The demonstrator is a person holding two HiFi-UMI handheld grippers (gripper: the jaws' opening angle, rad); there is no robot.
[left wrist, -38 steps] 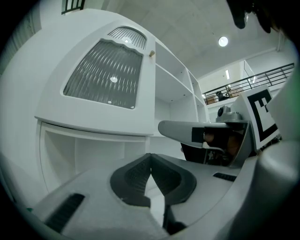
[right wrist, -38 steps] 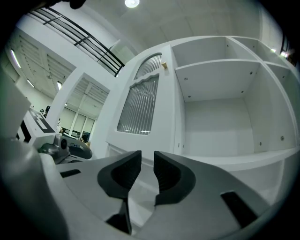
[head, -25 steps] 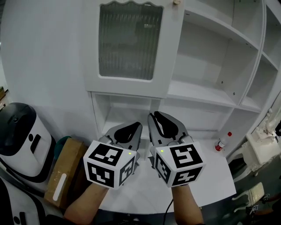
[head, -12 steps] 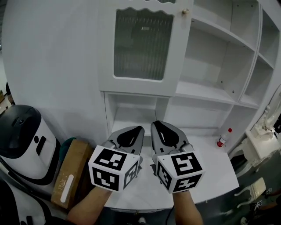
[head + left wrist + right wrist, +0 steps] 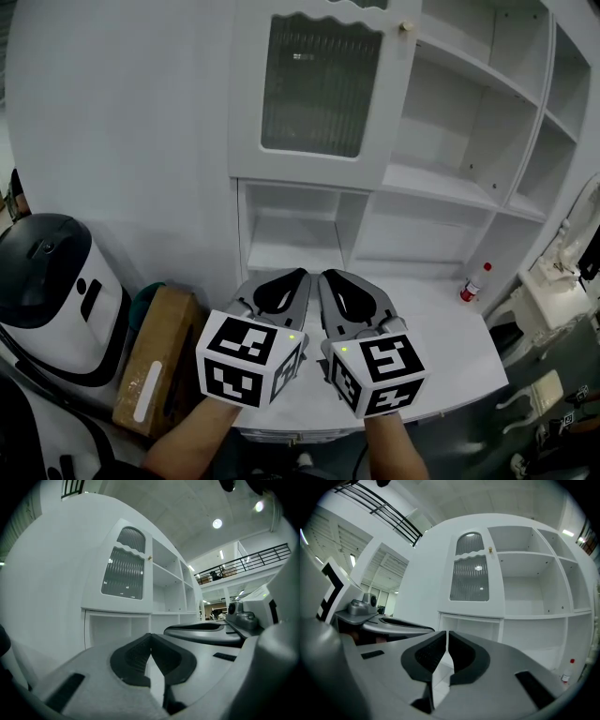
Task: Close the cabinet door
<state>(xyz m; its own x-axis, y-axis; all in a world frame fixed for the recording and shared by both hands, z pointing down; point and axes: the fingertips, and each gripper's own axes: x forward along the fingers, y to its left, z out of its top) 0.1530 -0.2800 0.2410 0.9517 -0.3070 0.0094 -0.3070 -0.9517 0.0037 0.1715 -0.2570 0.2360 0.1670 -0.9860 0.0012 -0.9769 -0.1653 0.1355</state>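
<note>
A white cabinet door (image 5: 323, 94) with a ribbed glass pane lies flat against the cabinet front, covering its upper left compartment, and looks fully closed. Its small knob (image 5: 406, 26) sits at the door's top right corner, next to the open shelves (image 5: 469, 141) to the right of the door. The left gripper (image 5: 300, 277) and right gripper (image 5: 325, 277) are held side by side well below the door, over a white tabletop (image 5: 450, 328), touching nothing. The left jaws are pressed together and empty. The right jaws have just been closing, with nothing between them, and now almost meet. Judging from this, the closing is done and nothing seems left but to pull the hands away.
</note>
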